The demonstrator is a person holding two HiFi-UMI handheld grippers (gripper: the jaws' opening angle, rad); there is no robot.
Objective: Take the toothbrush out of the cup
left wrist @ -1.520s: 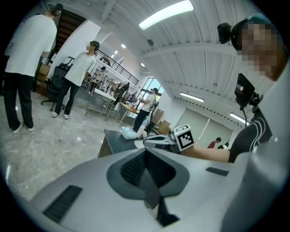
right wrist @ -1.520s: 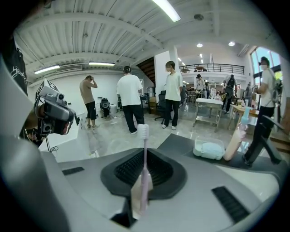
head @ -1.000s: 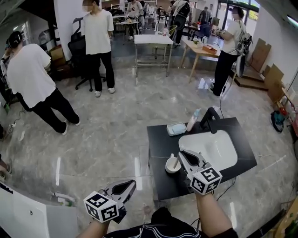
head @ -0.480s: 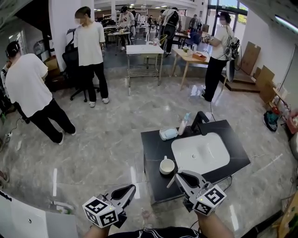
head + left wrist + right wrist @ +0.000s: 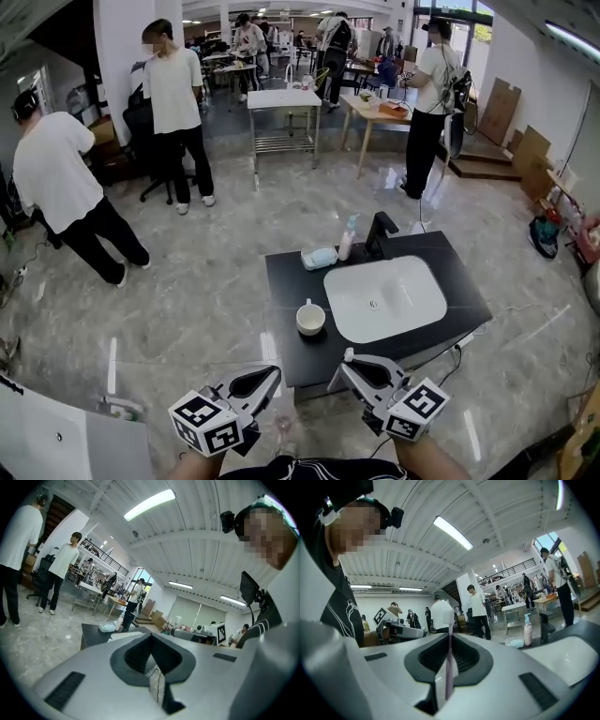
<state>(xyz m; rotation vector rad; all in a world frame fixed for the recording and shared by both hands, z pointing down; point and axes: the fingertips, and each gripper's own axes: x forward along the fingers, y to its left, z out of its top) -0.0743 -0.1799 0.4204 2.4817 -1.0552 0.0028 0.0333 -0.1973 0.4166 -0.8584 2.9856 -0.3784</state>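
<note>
Black surface (image 5: pixel 281 281), white sink (image 5: pixel 412 295); white cup (image 5: pixel 310 320) stands left of sink. Right hand-held gripper (image 5: pixel 349 361) pinching lilac toothbrush (image 5: pixel 448 667), apart from cup, nearer than surface edge. Left hand-held gripper (image 5: pixel 272 372) pressed together.

— What colour was the toothbrush (image 5: pixel 449 666)?
— Pale pink. The cup (image 5: pixel 310 320) was white, on a black table (image 5: pixel 281 281).
— And beside the cup?
— A white sink (image 5: pixel 384 298); behind the cup, a pale blue dish (image 5: pixel 319 258).

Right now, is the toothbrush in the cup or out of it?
Out. The right tongs are shut on the toothbrush, well apart from the cup standing on the black counter.
</note>
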